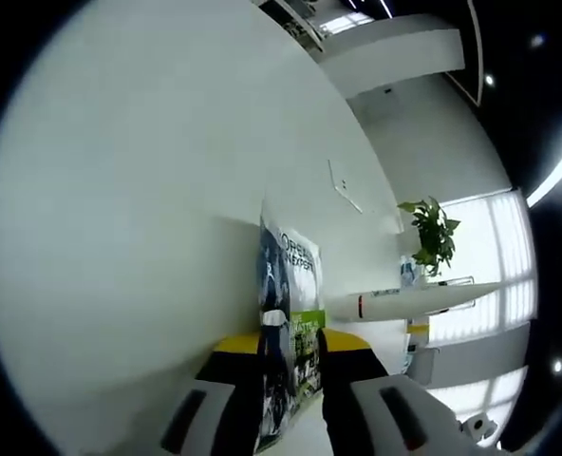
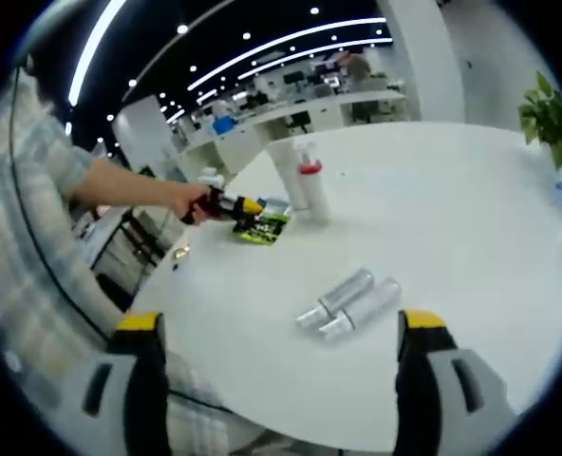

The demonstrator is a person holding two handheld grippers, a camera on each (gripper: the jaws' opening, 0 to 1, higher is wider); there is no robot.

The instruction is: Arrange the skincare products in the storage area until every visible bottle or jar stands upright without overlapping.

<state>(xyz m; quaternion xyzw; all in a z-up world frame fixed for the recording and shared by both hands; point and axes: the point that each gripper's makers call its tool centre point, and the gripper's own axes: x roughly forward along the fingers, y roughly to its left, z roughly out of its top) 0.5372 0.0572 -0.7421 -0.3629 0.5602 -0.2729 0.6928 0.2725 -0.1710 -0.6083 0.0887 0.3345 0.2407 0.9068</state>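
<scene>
Left gripper [image 1: 295, 399]: jaws closed on a flat printed packet [image 1: 289, 332], held edge-on over the white table [image 1: 120, 237]. Right gripper [image 2: 276, 380]: jaws spread wide, holding nothing. Two silver tubes [image 2: 349, 304] lie side by side on the table, touching. Red-capped white bottle [image 2: 311, 190] stands upright beyond them, near the packet.

it was an open-plan office — long strip lights [image 2: 262, 47] ran across a dark ceiling above rows of desks [image 2: 290, 109] in the background, a potted plant [image 1: 433, 233] stood by bright blinds [image 1: 495, 256], and the round white bench [image 2: 433, 228] looked like a meeting table.
</scene>
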